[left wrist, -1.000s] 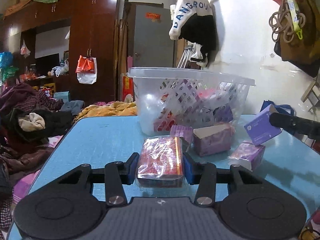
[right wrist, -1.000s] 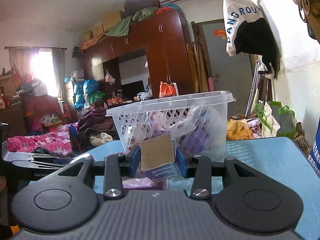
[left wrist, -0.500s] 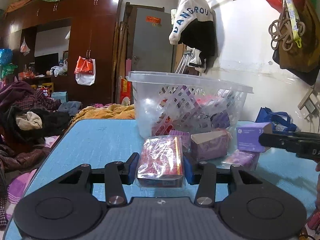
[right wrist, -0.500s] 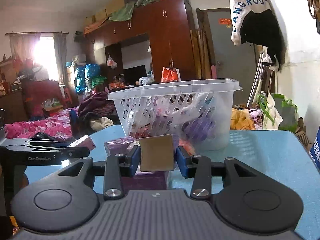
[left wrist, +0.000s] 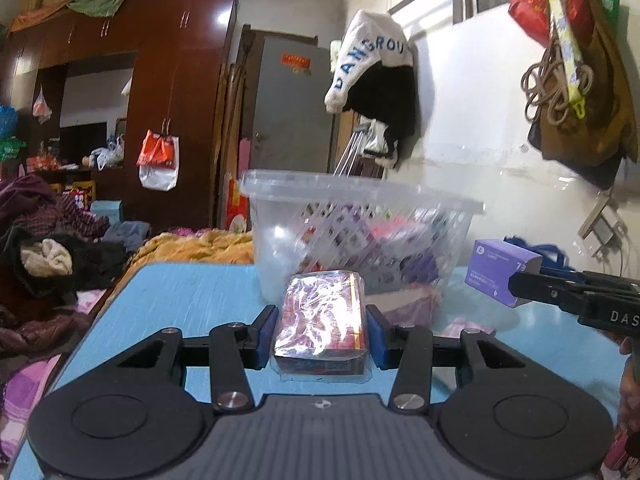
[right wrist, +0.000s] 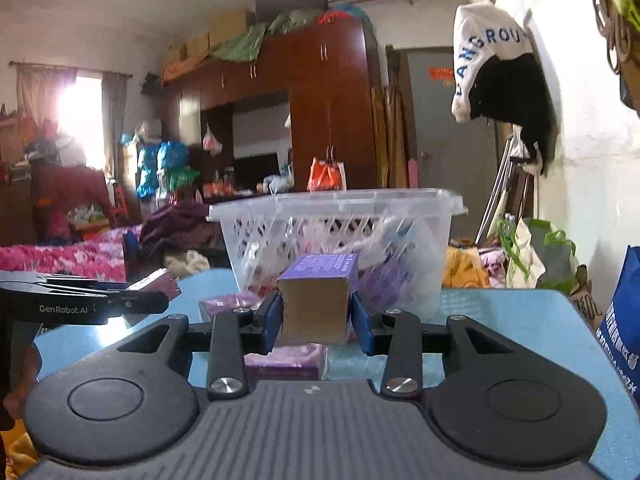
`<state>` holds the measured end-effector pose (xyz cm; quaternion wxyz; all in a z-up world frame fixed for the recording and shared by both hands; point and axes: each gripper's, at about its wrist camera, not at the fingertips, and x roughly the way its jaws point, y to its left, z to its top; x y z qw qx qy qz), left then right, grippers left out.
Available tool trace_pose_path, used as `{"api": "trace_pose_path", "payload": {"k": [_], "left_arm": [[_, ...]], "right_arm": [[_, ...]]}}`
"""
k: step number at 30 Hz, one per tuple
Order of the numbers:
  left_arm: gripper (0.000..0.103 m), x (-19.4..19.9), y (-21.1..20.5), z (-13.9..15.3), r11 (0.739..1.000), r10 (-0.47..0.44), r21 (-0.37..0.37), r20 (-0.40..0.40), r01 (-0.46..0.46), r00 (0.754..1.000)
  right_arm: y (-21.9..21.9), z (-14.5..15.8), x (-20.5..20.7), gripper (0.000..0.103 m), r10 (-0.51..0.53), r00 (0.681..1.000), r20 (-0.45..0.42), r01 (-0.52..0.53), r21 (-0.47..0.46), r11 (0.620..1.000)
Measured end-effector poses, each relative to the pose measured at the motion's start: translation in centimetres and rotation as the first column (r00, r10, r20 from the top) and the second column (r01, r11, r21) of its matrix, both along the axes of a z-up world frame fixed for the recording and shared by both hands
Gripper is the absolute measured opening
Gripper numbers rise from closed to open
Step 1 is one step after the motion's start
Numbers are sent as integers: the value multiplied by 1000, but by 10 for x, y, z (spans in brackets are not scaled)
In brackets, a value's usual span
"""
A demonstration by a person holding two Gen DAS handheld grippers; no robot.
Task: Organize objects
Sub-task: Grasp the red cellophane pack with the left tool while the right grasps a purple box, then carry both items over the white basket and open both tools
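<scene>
My left gripper is shut on a red packet wrapped in clear film, held above the blue table in front of a clear plastic basket with several packets inside. My right gripper is shut on a purple box, lifted off the table short of the same basket. In the left wrist view that purple box hangs at the right, level with the basket's wall. In the right wrist view the left gripper comes in from the left edge, its tips hidden behind its own finger.
Purple packets lie on the table near the basket. Heaps of clothes sit left of the table. A white wall with hanging bags runs along the right. A blue bag stands at the table's right edge.
Both grippers have risen a little with their loads. The purple box has lifted clear of the packets on the table and now shows its top face. The basket sits lower in both views.
</scene>
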<state>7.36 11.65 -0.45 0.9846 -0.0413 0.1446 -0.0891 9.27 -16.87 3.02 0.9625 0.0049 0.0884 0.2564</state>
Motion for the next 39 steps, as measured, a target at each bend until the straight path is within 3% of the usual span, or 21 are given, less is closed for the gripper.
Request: {"api": "trace_pose_path", "payload": {"k": [3, 7, 11, 14, 19, 21, 22, 23, 25, 28, 30, 32, 34, 37, 39], "left_arm": [[50, 6, -1, 21, 1000, -27, 5, 43, 27, 999], [50, 33, -8, 75, 998, -55, 10, 107, 54, 993], [50, 83, -23, 120, 997, -72, 13, 100, 71, 992], [50, 116, -28, 131, 998, -57, 10, 66, 56, 996], [50, 159, -27, 123, 999, -31, 7, -28, 31, 999], [63, 175, -27, 114, 999, -32, 5, -63, 32, 998], [83, 182, -26, 109, 999, -32, -3, -83, 32, 996], [90, 186, -23, 104, 1000, -28, -13, -105, 27, 994], [90, 185, -20, 96, 1000, -21, -19, -116, 19, 993], [90, 163, -15, 95, 1000, -17, -17, -71, 16, 997], [91, 141, -13, 96, 999, -38, -19, -36, 37, 999], [101, 117, -11, 94, 998, -57, -19, -1, 57, 998], [103, 95, -7, 87, 998, -53, -28, 37, 54, 998], [103, 77, -9, 71, 998, -59, -17, 30, 59, 998], [103, 73, -13, 59, 998, -59, 36, -8, 59, 998]], "right_arm": [[-1, 20, -3, 41, -3, 999, 46, 3, 16, 1000], [11, 65, 13, 42, -15, 995, 102, 16, -8, 1000], [26, 101, 61, 42, -33, 994, 101, 38, -44, 998], [31, 111, 95, 42, -25, 998, 61, 28, -48, 998], [41, 103, 125, 42, -52, 998, 32, 55, -107, 993], [44, 95, 133, 44, -47, 999, 8, 47, -122, 991], [46, 90, 135, 47, -46, 999, -4, 45, -129, 991], [46, 86, 135, 54, -66, 998, -7, 65, -127, 990], [42, 79, 125, 90, -80, 997, 6, 80, -116, 990], [31, 74, 104, 100, -67, 998, 20, 68, -89, 994], [22, 71, 89, 103, -70, 997, 12, 71, -69, 995], [14, 59, 72, 103, -54, 998, -14, 53, -50, 997], [6, 44, 62, 103, -10, 996, -89, 7, -31, 999], [-2, 16, 54, 103, 46, 974, -222, -43, 16, 999], [-1, 3, 51, 103, 62, 962, -266, -61, 13, 998]]}}
